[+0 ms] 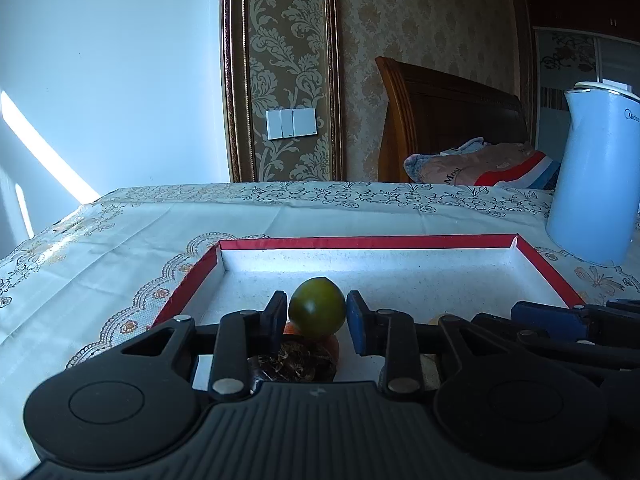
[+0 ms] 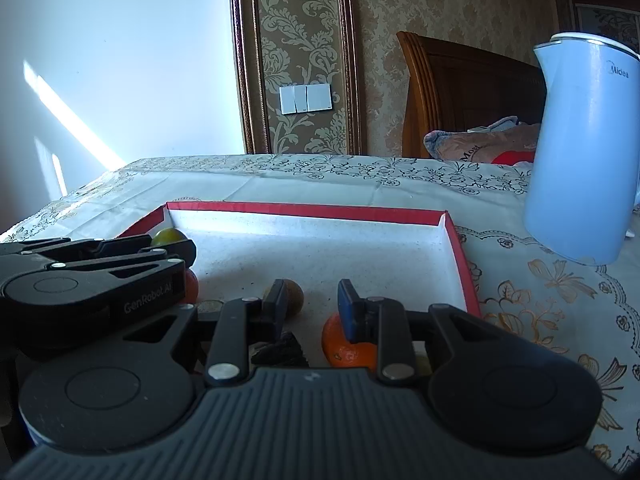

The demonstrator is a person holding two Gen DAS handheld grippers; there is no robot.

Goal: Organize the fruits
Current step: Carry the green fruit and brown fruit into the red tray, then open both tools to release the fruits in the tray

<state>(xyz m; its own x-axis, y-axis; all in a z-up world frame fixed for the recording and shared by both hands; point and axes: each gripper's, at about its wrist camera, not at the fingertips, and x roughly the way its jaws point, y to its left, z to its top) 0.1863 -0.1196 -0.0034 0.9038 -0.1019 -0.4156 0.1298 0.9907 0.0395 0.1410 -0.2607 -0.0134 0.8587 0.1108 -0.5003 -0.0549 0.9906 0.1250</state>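
Observation:
A red-rimmed white tray [image 1: 360, 242] [image 2: 304, 211] lies on the tablecloth. A green round fruit [image 1: 317, 307] [image 2: 170, 236] sits between the pads of my left gripper [image 1: 317, 300] [image 2: 180, 248]. It rests on an orange fruit [image 1: 334, 347] and a dark dried fruit [image 1: 296, 362], and the pads barely clear it, so the gripper is open. My right gripper [image 2: 312, 292] [image 1: 580, 306] stands over the tray's near right part, jaws drawn close with nothing between them. An orange [image 2: 348, 350], a brown round fruit [image 2: 294, 294] and a dark lump [image 2: 280, 350] lie under it.
A pale blue electric kettle [image 1: 592, 176] [image 2: 580, 152] stands on the table right of the tray. Beyond the table's far edge are a wooden headboard [image 1: 440, 120] and a pillow [image 1: 480, 166]. The far half of the tray floor [image 2: 320, 248] is bare.

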